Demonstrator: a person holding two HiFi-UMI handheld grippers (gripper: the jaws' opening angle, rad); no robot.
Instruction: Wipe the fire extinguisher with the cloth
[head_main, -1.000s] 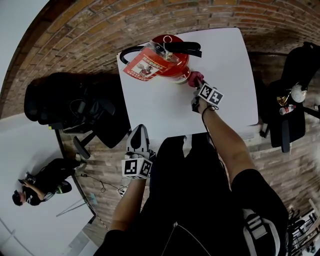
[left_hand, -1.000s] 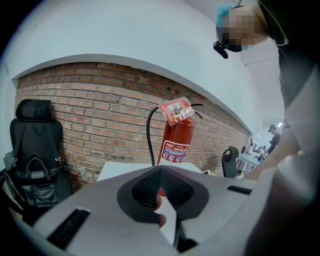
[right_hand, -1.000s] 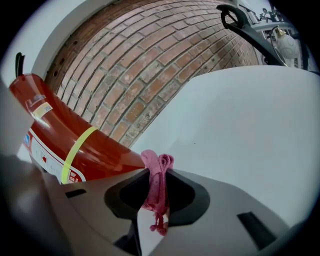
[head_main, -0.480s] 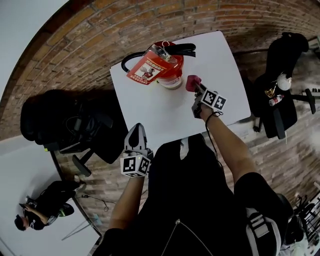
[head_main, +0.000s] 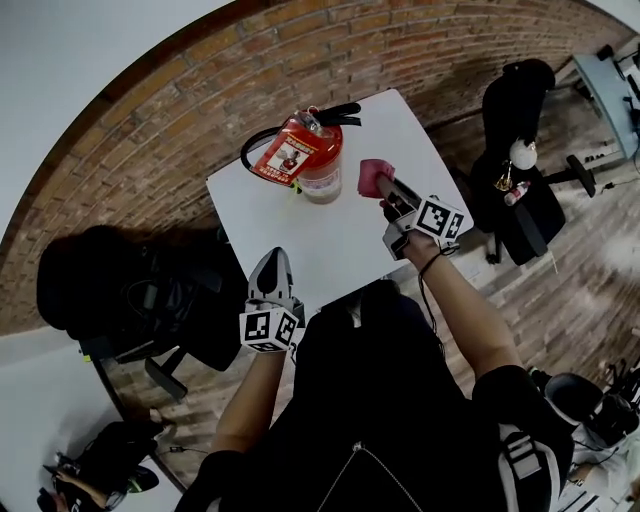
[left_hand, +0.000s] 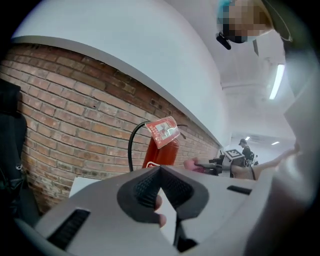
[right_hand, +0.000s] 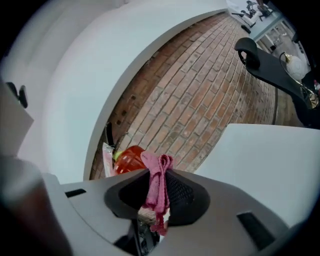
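Two grippers are in play in the head view, and the action sits on the white counter (head_main: 330, 250) in the middle of the frame. The red fire extinguisher (head_main: 318, 160) stands upright near the counter's far edge, upper centre, with its black hose (head_main: 252, 147) looping off to the left and a printed tag (head_main: 285, 158) hanging at its front. Just to its right is the pink cloth (head_main: 374, 177), pinched in the right gripper (head_main: 388, 190), held close beside the cylinder but with a sliver of counter showing between them. The left gripper (head_main: 272, 268) hangs low at the counter's near edge, well apart from the extinguisher. A black chair (head_main: 130, 290) sits at the left, another (head_main: 515, 150) at the upper right.

Over to the left gripper view: its jaws meet at the tips, centre bottom of the frame, nothing between them, and a fingertip (left_hand: 159, 202) peeks through the gap lower down. Beyond them the extinguisher (left_hand: 162, 152) rises against the brick wall (left_hand: 65, 115), tag up top, hose curving on its left. To the right of it the other gripper comes in with the pink cloth.

Now the right gripper view: jaws clamped firmly on the cloth (right_hand: 159, 187), which bunches up in folds above the pads and trails a ragged end below. Behind it, lower left, the red top of the extinguisher (right_hand: 131, 159) peeks over the jaw. White counter (right_hand: 270, 160) spreads across the right.
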